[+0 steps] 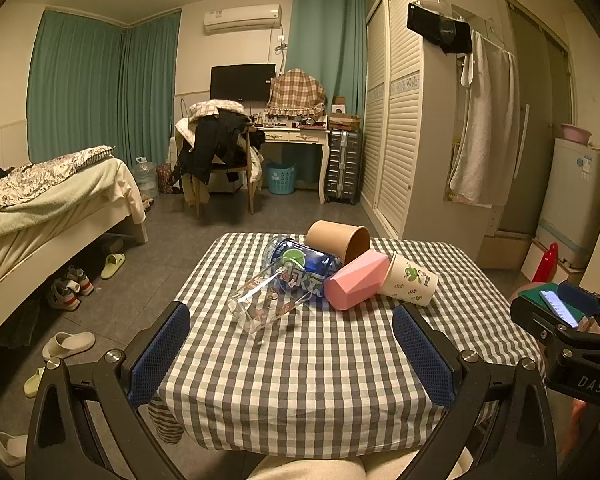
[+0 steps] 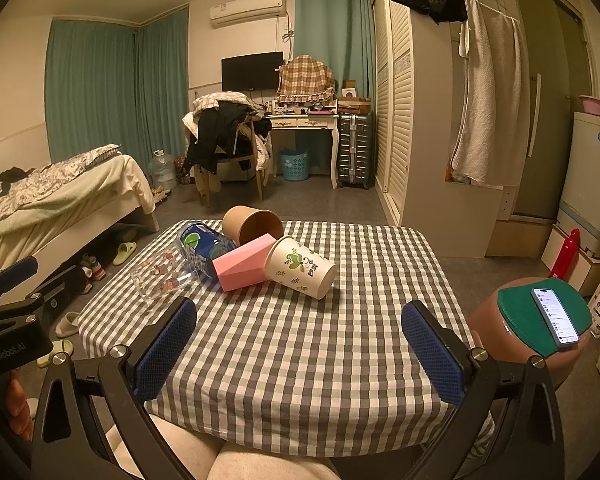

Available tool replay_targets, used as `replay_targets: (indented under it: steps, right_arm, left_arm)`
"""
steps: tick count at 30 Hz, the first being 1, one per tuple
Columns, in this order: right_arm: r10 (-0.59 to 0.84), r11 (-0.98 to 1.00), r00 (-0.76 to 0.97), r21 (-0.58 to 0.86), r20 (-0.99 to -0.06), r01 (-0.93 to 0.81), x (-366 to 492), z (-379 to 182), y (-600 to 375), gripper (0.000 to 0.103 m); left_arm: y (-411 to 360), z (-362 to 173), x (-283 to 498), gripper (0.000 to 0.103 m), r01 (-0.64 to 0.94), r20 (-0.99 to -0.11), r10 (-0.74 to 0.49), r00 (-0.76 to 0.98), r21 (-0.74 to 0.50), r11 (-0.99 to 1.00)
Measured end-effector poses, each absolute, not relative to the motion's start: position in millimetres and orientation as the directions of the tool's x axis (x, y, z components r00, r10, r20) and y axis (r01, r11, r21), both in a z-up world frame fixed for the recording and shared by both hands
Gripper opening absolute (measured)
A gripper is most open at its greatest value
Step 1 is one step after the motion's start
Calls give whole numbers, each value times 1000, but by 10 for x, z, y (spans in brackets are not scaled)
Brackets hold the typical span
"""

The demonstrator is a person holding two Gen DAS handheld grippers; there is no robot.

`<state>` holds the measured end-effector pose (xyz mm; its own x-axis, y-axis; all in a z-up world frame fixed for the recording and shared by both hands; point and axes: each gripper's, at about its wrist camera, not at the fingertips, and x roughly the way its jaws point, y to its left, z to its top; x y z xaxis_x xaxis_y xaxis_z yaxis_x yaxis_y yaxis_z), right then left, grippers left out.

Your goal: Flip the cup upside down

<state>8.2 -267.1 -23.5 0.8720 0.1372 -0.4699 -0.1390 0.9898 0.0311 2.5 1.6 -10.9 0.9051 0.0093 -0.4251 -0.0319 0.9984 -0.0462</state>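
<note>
While both grippers hang above the near edge of the checked table [image 1: 300,380], each has its blue-padded fingers spread wide, holding nothing: the left gripper [image 1: 292,354], the right gripper [image 2: 300,350]. Five cups lie tipped on their sides in a huddle at the far middle of the cloth. A clear glass [image 1: 268,300] lies leftmost, touching a blue cup [image 1: 300,260]. A brown cup [image 1: 338,240] rests behind. A pink cup [image 1: 356,280] leans against a white cup [image 2: 300,268] with green leaves, rightmost. A phone [image 2: 554,316] sits on a stool [image 2: 488,328] to the right.
</note>
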Motion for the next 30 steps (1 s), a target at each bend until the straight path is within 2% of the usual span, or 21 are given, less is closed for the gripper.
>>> replay_targets:
  steps: [22,30]
  right_arm:
    - [142,989,867,26,-477,-148,121,-256,-2630,103]
    - [167,984,856,26,-490,-178,272,-212,-2608,103]
  left_arm:
    - [13,-186,18,103,-35,-431,12,902,-44,998]
    - [74,-243,178,103,-55,-466,29,885,-43,998]
